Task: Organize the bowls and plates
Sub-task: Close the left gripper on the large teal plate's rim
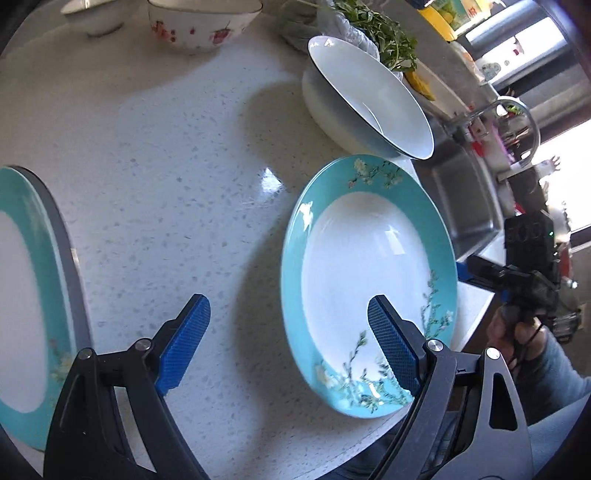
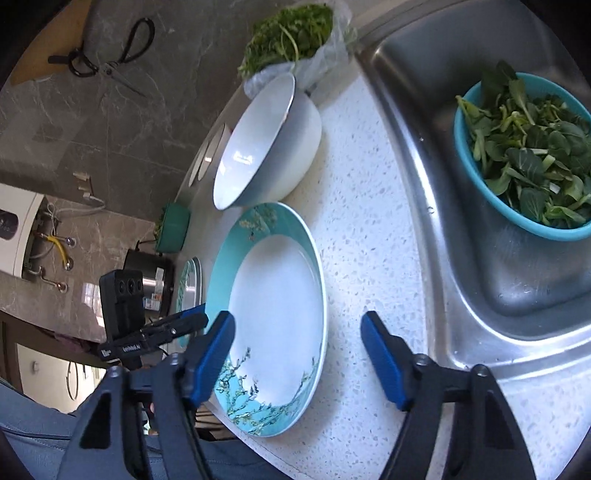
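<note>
I am working in a home kitchen. A speckled white stone desk [image 2: 369, 236] runs up to a stainless sink [image 2: 461, 184] with a curved tap [image 1: 517, 118]. A teal basin of leafy greens [image 2: 524, 158] sits in the sink; scissors [image 2: 107, 59] hang on the grey marble wall; bagged herbs [image 2: 291, 33] lie at the desk's far edge.

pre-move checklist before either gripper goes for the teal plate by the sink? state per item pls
1. Left gripper open, nothing between its pads: ok.
2. Right gripper open, empty: ok.
3. Teal plate lies flat on the counter, nothing on it: ok.
4. Plate's near rim reachable: ok; it appears to overhang the counter edge, so slip risk.
5. Tilted white bowl just behind the plate, clear of it: cannot tell.
6. Second teal plate well apart: ok.
</note>
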`<state>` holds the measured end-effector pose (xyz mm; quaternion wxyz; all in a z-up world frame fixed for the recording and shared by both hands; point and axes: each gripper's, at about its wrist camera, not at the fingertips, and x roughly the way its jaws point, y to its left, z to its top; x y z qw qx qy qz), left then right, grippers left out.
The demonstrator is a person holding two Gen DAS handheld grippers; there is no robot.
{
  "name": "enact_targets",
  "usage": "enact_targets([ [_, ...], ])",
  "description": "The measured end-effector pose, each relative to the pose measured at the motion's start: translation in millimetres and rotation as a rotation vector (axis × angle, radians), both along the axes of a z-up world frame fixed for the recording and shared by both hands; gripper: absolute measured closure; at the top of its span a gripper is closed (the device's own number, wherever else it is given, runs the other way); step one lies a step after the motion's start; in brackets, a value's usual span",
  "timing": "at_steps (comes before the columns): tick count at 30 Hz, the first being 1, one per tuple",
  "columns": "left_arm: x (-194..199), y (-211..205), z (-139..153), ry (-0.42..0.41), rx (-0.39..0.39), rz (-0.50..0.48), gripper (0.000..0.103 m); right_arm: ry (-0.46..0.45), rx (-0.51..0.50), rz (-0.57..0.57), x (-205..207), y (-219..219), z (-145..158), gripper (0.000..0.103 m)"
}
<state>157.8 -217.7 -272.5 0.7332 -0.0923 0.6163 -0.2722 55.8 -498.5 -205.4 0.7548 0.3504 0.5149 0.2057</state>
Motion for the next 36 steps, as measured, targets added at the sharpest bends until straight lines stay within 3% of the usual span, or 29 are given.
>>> enact_targets([
  [6, 6, -2, -1, 0.026, -0.047, -0.003, 0.018, 0.024, 0.025, 0.038, 4, 5, -8, 0.048],
  [8, 10, -9, -1, 0.033, -0.052, -0.017, 0.035, 0.038, 0.043, 0.063, 6, 8, -12, 0.055],
  [10, 9, -13, -3, 0.048, -0.044, -0.038, 0.073, 0.052, 0.066, 0.07, 6, 9, -15, 0.058],
  [11, 7, -14, -5, 0.05, -0.032, -0.04, 0.077, 0.054, 0.068, 0.064, 6, 8, -16, 0.06],
  [18, 15, -8, -12, 0.111, -0.097, -0.024, 0.078, 0.067, 0.078, 0.062, 4, 3, -17, 0.066],
  [23, 19, -4, -15, 0.17, -0.141, -0.023, 0.079, 0.096, 0.044, 0.069, 6, 0, -20, 0.086],
  [25, 20, 2, -17, 0.179, -0.144, -0.02, 0.085, 0.114, 0.033, 0.078, 8, -1, -21, 0.094],
  [36, 22, 11, -18, 0.213, -0.183, -0.02, 0.089, 0.162, 0.038, 0.096, 5, -4, -22, 0.093],
])
